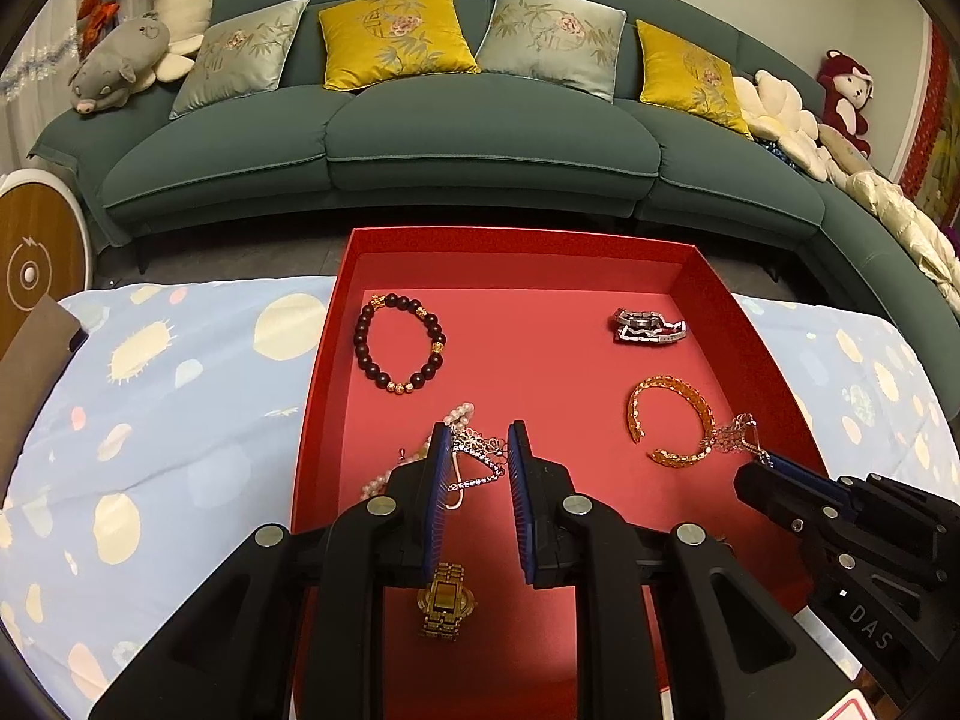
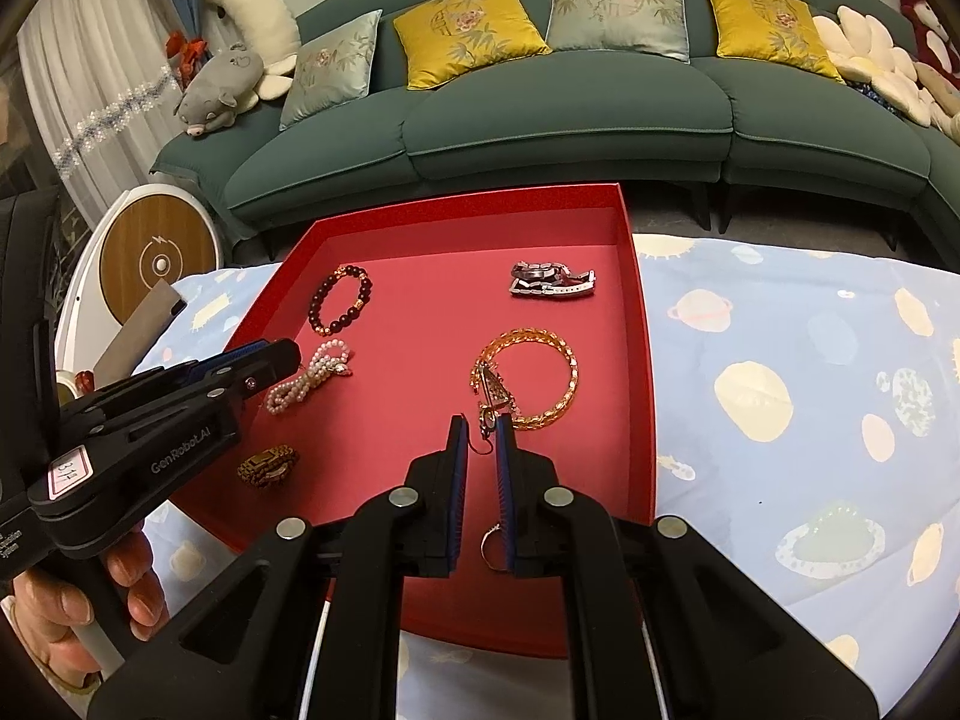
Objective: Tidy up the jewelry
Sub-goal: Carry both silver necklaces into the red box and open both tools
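Red tray (image 1: pixel 336 360) is already holding most pieces: bead bracelet (image 1: pixel 401 341) at 11 o'clock, silver watch (image 1: pixel 648 327) at 1, amber bangle (image 1: pixel 672 420) at 3. Both jaws are pinching matching earrings: left gripper (image 1: pixel 477 480), right gripper (image 2: pixel 480 456). Remaining: placing the pair.

Left gripper (image 1: pixel 477 441): angled downward over the red tray (image 1: pixel 516 240), jaws narrowly parted, crystal earring (image 1: pixel 474 462) between the pads. Right gripper (image 2: pixel 480 429): angled downward over the same tray, jaws nearly closed, pinching a hooked earring (image 2: pixel 492 396). Hand (image 2: pixel 66 606): wraps the left gripper's handle.
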Demonstrator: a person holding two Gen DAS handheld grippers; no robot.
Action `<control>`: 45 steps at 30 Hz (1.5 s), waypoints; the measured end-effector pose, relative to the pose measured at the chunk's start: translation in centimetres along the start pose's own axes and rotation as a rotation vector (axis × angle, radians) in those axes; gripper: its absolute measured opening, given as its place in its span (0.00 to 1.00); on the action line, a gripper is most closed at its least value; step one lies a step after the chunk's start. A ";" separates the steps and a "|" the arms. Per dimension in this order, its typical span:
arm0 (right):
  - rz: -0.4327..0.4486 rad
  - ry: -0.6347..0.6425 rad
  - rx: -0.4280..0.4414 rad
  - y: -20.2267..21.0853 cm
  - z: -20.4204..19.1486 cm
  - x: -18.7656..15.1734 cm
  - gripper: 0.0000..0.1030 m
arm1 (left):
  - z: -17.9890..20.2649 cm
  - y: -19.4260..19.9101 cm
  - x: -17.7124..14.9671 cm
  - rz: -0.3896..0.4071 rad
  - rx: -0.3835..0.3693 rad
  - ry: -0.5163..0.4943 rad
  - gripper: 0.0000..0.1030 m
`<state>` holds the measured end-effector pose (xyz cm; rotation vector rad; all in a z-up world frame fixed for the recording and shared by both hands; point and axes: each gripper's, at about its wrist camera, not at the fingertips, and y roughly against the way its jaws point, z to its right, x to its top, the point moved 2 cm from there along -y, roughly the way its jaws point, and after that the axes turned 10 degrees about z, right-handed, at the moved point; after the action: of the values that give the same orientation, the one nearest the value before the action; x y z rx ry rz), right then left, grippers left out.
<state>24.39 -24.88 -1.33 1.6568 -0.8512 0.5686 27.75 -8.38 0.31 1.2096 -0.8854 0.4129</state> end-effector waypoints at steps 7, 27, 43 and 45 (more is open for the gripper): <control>-0.004 -0.001 -0.006 -0.2 -0.1 -0.2 0.10 | 0.2 -0.4 -0.4 -0.014 0.009 -0.007 0.16; 0.007 0.005 0.006 0.1 -0.4 -0.3 0.10 | 0.7 -0.4 -0.6 -0.014 0.015 -0.016 0.16; 0.018 0.006 0.002 0.8 -0.5 -0.1 0.10 | 0.1 -0.6 -0.7 -0.022 0.066 0.008 0.37; 0.022 0.003 0.000 1.0 -0.5 -0.1 0.11 | 0.0 -0.2 -0.5 -0.007 0.078 0.014 0.47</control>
<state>23.56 -24.48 -0.64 1.6480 -0.8679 0.5863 27.56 -8.36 -0.18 1.2799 -0.8591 0.4529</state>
